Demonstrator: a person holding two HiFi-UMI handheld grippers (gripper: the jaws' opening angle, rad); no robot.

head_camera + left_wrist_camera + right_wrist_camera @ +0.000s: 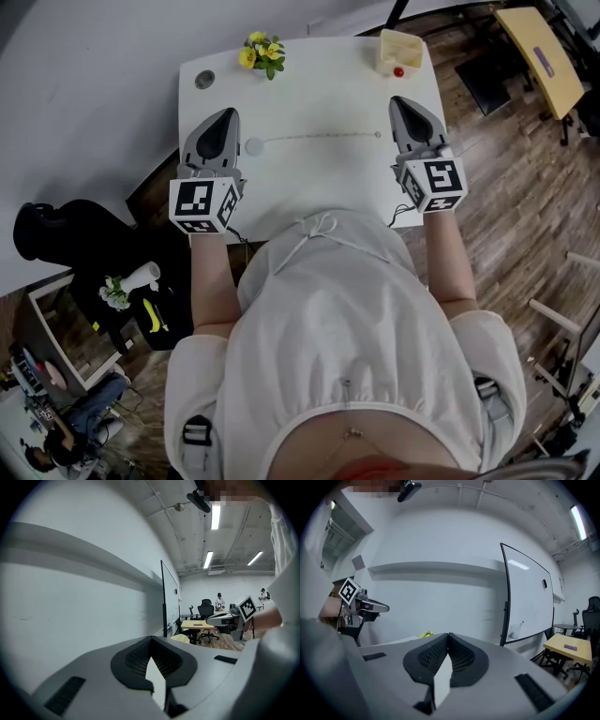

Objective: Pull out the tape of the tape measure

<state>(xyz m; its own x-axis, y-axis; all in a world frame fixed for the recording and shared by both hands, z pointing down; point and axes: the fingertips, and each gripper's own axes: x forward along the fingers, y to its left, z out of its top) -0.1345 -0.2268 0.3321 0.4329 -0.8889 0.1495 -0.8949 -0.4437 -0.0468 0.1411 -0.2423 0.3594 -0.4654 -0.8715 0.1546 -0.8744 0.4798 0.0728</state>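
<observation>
On the white table (309,192) lies a small round white tape measure (254,146). Its thin tape (319,138) is stretched to the right and ends in a small tab (379,135). My left gripper (228,113) is just left of the case, its jaws shut with nothing between them. My right gripper (402,100) is just right of the tab, also shut and empty. In the left gripper view (151,639) and the right gripper view (448,634) the tips meet, and neither view shows the tape measure.
At the table's far edge stand yellow flowers (262,52), a grey disc (204,79) and a cream box (400,49) with a red thing in it. A yellow table (544,56) stands at the far right. A whiteboard (529,597) stands against the wall.
</observation>
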